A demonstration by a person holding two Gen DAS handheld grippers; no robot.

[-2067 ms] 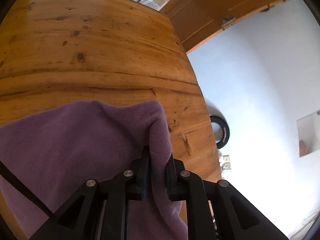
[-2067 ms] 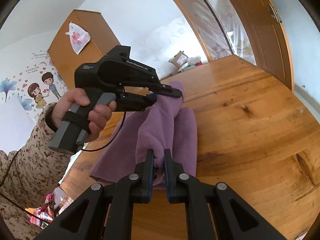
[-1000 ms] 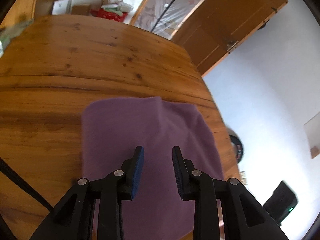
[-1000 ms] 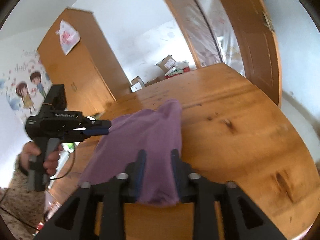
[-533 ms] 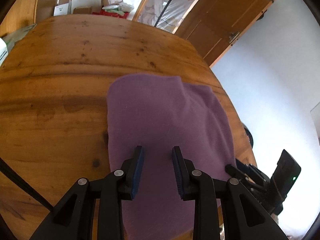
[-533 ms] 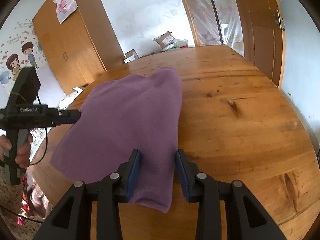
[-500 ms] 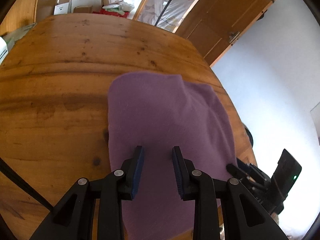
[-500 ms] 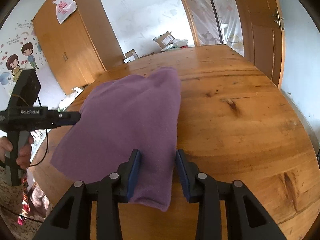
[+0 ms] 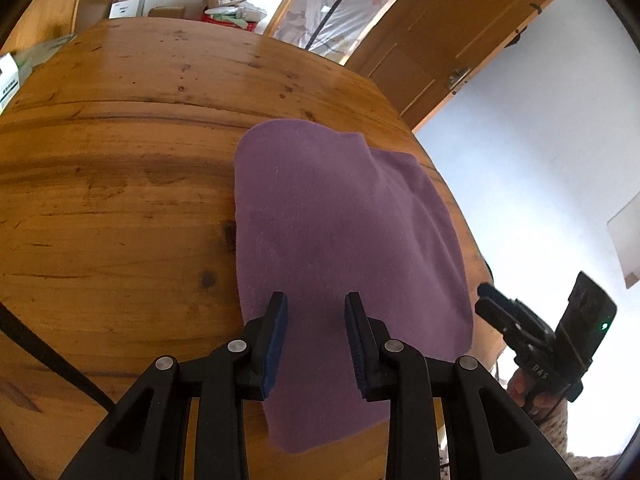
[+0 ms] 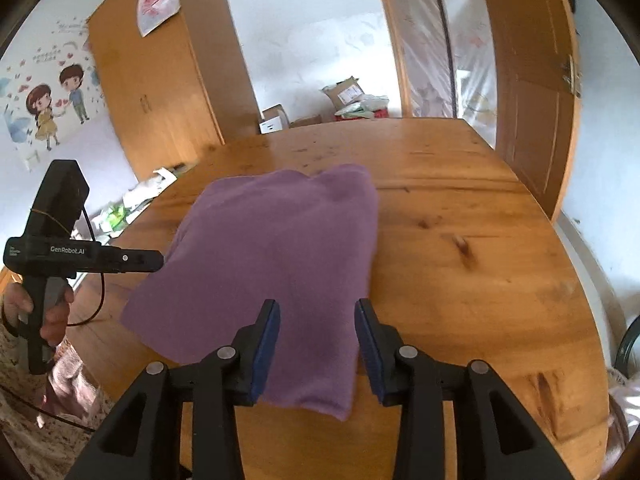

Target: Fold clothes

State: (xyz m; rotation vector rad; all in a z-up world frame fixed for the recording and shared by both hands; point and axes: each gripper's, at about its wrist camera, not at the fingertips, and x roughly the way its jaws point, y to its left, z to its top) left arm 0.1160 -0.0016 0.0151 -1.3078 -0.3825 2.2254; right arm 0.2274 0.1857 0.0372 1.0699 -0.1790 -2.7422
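Both claws gape, empty, over the cloth (image 9: 344, 216) on the table (image 9: 120, 200).
Soft, light fleece; I'd pinch a corner: left claw (image 9: 316, 308), right claw (image 10: 316, 312).

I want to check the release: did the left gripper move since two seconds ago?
Yes. The left gripper opened, released the purple cloth and drew back from it, toward the table's near edge.

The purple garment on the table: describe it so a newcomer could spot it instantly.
Find the round wooden table that fills both views. On its near side lies the purple garment, a soft fleece folded into a flat pad. It is the only cloth on the tabletop.
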